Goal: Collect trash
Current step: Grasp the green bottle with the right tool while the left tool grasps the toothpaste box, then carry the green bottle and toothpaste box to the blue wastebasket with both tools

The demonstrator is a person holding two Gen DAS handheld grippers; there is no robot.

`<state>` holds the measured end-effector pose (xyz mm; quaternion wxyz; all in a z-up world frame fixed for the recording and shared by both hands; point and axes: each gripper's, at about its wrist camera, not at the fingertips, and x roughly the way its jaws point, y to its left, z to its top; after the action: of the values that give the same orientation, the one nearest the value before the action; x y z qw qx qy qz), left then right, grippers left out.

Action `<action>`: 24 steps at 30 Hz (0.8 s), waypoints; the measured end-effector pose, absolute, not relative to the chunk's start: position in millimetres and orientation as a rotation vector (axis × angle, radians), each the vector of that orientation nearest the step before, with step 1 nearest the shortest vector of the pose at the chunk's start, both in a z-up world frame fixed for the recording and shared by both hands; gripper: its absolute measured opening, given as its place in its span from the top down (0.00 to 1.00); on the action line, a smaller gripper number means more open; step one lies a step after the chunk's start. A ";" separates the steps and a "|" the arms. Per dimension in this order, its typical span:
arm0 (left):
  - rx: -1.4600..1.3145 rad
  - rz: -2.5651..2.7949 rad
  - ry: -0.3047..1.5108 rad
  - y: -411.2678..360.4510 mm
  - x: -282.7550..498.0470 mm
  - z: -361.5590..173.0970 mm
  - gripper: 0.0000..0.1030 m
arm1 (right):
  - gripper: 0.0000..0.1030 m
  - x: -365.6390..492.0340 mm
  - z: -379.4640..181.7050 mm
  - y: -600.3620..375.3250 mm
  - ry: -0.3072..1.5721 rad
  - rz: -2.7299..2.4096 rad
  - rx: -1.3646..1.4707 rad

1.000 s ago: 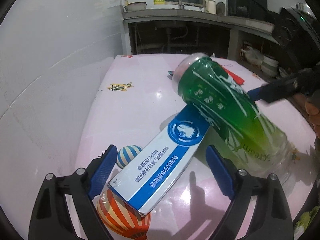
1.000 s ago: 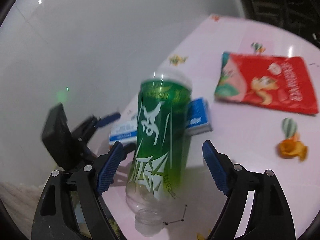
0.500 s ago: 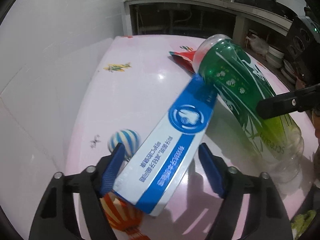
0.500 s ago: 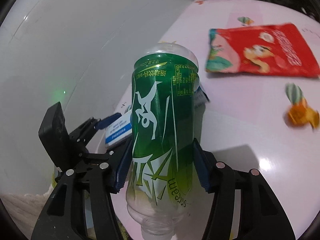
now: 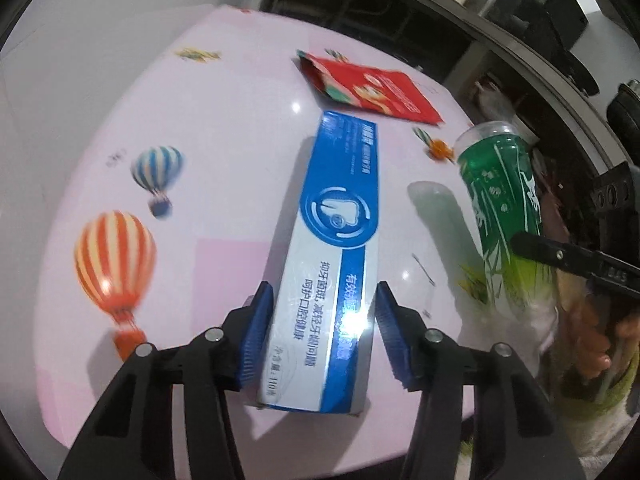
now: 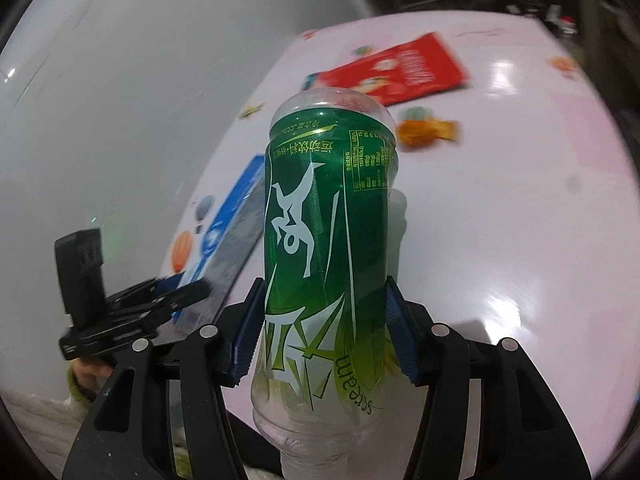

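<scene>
Left wrist view: the left gripper [image 5: 322, 330] clamps a blue-and-white toothpaste box [image 5: 334, 256] above the pink table [image 5: 224, 128], its printed face legible. Right wrist view: the right gripper [image 6: 324, 334] squeezes an inverted green drink bottle [image 6: 326, 248]; a red snack packet [image 6: 394, 70] lies beyond.

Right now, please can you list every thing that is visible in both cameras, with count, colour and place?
toothpaste box: 1, blue and white, held between the left claw's pads.
bottle: 1, clear with green label, held in the right claw, neck toward the camera.
snack bag: 1, red, flat on the table, far side.
table: 1, pale pink, printed with balloon pictures.
counter: 1, dark, behind the table.
left claw: 1, black with blue pads, shut on the box.
right claw: 1, black with blue pads, shut on the bottle.
</scene>
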<state>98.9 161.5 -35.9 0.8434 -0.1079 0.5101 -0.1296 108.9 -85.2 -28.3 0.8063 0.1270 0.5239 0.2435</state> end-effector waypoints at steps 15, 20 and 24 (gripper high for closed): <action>-0.131 -0.272 1.116 140.0 142.8 -34.3 0.41 | 0.41 96.5 -39.8 -161.2 1.078 0.198 0.432; -0.150 -0.272 1.144 136.6 148.6 -42.1 0.49 | 0.30 83.2 -34.6 -157.0 1.095 0.244 0.382; -0.173 -0.286 1.133 131.1 141.8 -42.1 0.50 | 0.38 81.3 -42.6 -153.3 1.131 0.260 0.353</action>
<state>141.8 131.1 -42.1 0.8305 -0.0818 0.5342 -0.1349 81.3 -153.3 -42.6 0.8215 0.1661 0.5316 0.1222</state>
